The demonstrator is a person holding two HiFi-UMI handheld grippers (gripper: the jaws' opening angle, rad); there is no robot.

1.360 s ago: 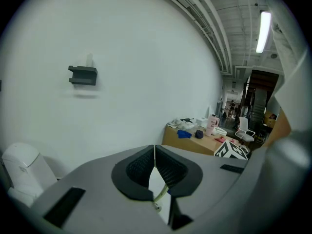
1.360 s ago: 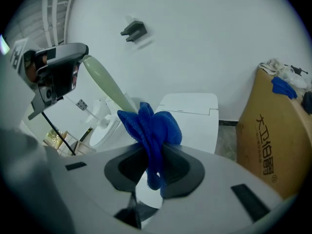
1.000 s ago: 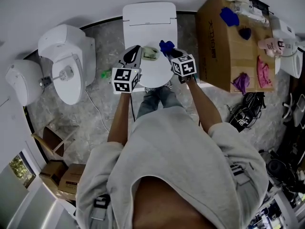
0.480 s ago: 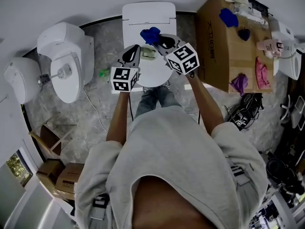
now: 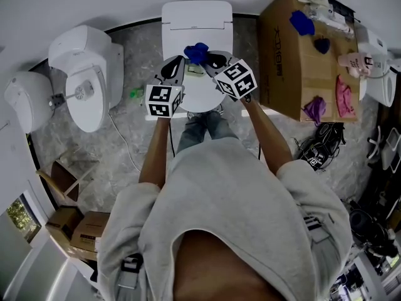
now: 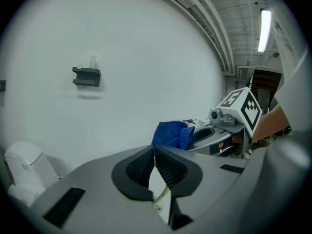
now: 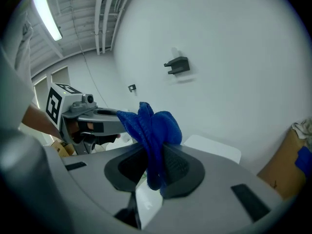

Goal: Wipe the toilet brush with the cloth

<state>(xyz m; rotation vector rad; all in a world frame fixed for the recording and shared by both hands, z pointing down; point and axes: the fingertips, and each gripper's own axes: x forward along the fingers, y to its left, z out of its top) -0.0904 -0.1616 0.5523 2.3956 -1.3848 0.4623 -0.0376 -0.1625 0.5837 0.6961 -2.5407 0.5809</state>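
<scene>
Nearest at 6 o'clock: the person's grey top [image 5: 244, 231], both forearms reaching toward 12.

Left gripper [image 6: 154, 155]: jaws pinched together. A thin pale strip with a yellow-green edge shows in the slit under the pads. I read it as part of the toilet brush [image 5: 196, 69], the small pale green-and-white thing right at those jaw tips in the head view, though it's too small to be sure. It hangs over the closed toilet lid [image 5: 196, 27].

Right gripper [image 7: 157, 155]: jaws clamped on the blue cloth [image 7: 152, 126]. A bunched wad sticks out past the tips and a short tail hangs below the pads. The cloth is just beside the brush, at its 12 o'clock. I can't tell if they touch.

Handling, as a guess:
- The cloth is soft, light and limp. The mid-bunch grip looks fine, since the free wad does the rubbing.
- The brush looks light, probably smooth stiff plastic that can twist or slip under sideways rubbing. Hold it by the handle end and leave the head free.
- Wipe along the brush, not across it, and press lightly.

Farther out: an open toilet [image 5: 88, 74] at 10 o'clock and a cardboard box [image 5: 294, 61] with small items on top at 2 o'clock.
</scene>
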